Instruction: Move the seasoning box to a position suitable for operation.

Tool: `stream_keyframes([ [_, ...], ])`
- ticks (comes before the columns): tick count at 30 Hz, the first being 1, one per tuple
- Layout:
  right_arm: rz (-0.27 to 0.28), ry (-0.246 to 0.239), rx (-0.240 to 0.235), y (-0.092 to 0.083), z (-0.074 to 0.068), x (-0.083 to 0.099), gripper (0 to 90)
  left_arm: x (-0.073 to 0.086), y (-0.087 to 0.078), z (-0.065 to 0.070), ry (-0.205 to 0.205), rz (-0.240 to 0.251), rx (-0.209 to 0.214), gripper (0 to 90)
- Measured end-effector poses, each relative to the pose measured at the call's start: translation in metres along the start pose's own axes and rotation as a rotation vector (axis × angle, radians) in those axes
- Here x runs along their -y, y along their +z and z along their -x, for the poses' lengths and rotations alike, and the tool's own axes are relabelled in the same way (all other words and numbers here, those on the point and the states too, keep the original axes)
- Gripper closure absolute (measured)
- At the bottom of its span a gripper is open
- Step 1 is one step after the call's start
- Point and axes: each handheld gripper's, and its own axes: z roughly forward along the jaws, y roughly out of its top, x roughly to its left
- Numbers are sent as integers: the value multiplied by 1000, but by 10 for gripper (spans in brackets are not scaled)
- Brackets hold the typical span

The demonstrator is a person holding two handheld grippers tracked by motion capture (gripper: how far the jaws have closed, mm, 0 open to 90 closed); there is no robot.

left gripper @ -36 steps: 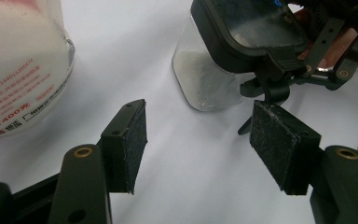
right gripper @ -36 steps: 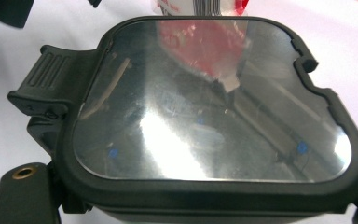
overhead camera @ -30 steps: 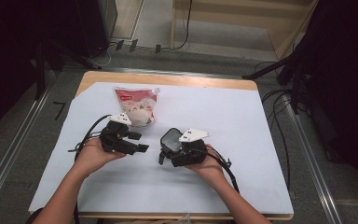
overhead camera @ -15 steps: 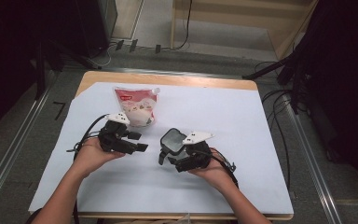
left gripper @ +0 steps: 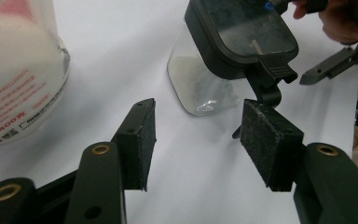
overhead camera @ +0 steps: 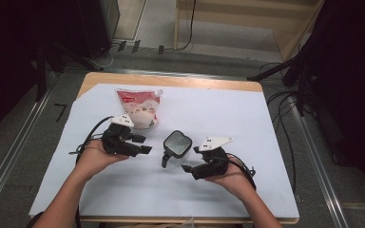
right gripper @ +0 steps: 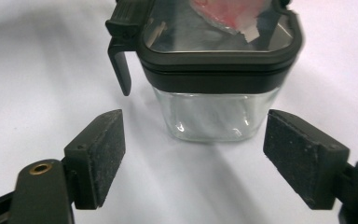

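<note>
The glass jar point(overhead camera: 176, 151) looks rigid, slippery and fragile, so the right gripper point(overhead camera: 188, 168), its jaws apart just in front of it, should clamp the flat clear walls under the black lid point(right gripper: 219, 51), while the left gripper point(overhead camera: 142, 144) stays apart too.

I count one glass jar point(overhead camera: 176, 148) with one black lid, its single latch hanging at the side. One food pouch point(overhead camera: 140, 107), red and white. One white sheet point(overhead camera: 247, 118) over one wooden table point(overhead camera: 171, 80). Two grippers in my hands: left gripper point(overhead camera: 145, 144), right gripper point(overhead camera: 187, 159). Two black jaws on each, four pads total.
</note>
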Motion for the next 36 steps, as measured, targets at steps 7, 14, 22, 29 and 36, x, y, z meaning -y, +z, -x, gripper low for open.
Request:
stream_keyframes([
  [7,65,46,33,-16,14,-1,406,-4,6,3,28,11,18,563],
  [14,45,43,-6,-20,21,-3,705,-9,17,-1,10,-53,39,720],
  [22,26,80,25,-21,23,-5,900,-12,25,-2,-13,-25,82,900],
  [29,34,88,30,-21,25,-7,900,-12,35,2,8,-81,104,900],
  [36,32,107,10,-20,27,-14,900,-14,42,7,4,-85,126,900],
])
